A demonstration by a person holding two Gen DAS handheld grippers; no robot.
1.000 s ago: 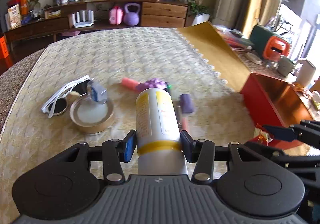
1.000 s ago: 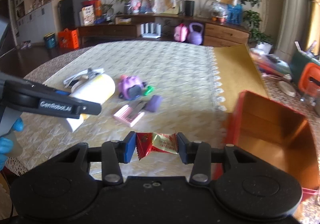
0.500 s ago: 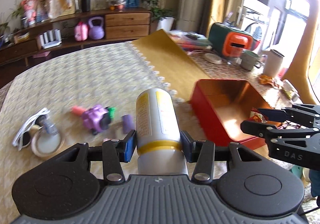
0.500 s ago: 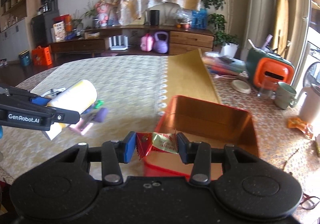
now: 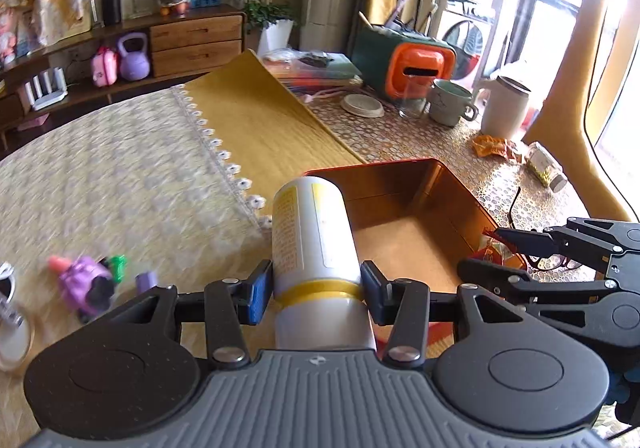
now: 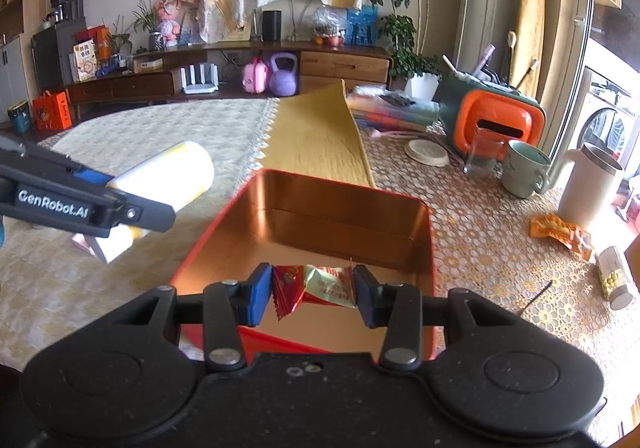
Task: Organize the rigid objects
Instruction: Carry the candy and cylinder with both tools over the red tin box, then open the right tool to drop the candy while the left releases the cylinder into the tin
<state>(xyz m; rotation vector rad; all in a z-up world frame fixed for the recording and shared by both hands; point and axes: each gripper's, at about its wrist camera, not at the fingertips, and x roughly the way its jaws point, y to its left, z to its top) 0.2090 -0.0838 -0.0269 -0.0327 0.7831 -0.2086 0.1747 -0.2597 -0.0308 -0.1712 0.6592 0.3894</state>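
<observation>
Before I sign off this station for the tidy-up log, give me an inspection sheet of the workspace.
Surface: table with yellow cloth and lace cover.
Job's things: white bottle; red snack packet; red tin, nothing seen inside.
Clutter: purple toy, mug, white jug, orange wrapper, small jar.
Grippers: left gripper shut on bottle; right gripper shut on packet, over tin.
Cables: black cord by window.
Surroundings: sideboard, plant, curtains.

ahead I see green mug (image 6: 524, 169) beside white jug (image 6: 588, 188) | orange-fronted box (image 6: 498, 124) behind | purple kettlebell (image 6: 283, 74) on far shelf
</observation>
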